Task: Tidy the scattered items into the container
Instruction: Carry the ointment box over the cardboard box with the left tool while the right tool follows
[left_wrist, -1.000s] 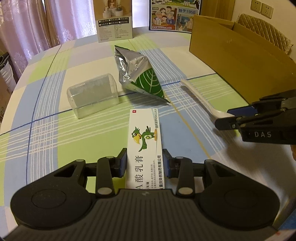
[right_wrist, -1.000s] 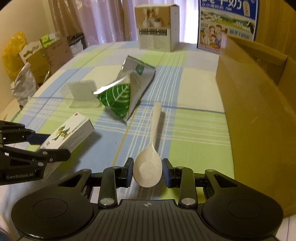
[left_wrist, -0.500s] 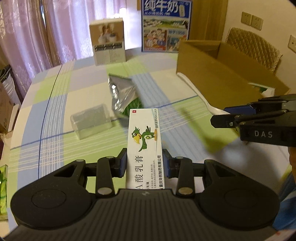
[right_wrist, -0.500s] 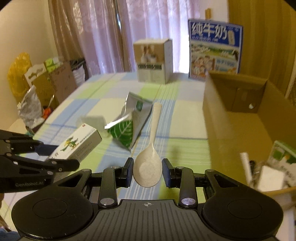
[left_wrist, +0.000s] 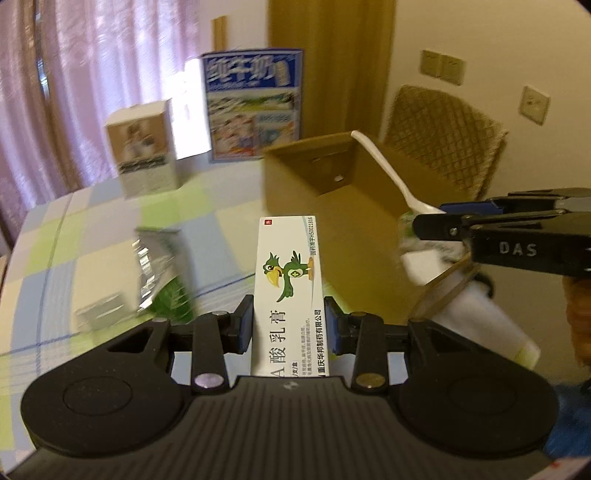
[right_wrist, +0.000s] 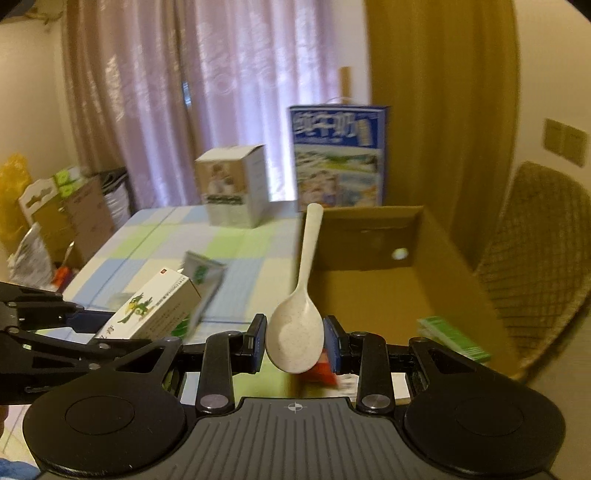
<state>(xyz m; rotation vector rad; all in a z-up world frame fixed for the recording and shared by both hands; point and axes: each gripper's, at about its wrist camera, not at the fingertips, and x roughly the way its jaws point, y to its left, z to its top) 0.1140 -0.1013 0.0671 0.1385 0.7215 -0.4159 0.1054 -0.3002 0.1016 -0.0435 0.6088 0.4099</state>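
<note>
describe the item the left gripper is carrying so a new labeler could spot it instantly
Start at the open cardboard box on the checked tablecloth. Just in front of it, the left gripper holds a long white carton lengthwise between its fingers. Only it bears a green cartoon bird.

Both grippers are up off the checked table (left_wrist: 110, 206) now! The left gripper (left_wrist: 289, 325) has carried the ointment box (left_wrist: 286, 280) from the cloth into the air, its far end nearing the cardboard box (left_wrist: 332, 192) wall. The right gripper (right_wrist: 295, 341) has swung the spoon (right_wrist: 301, 302) over to the box's open top, handle above the near corner. The foil pouch (left_wrist: 160, 258) and clear case (left_wrist: 99, 312) have dropped behind, low and left of the left gripper's fingers.
</note>
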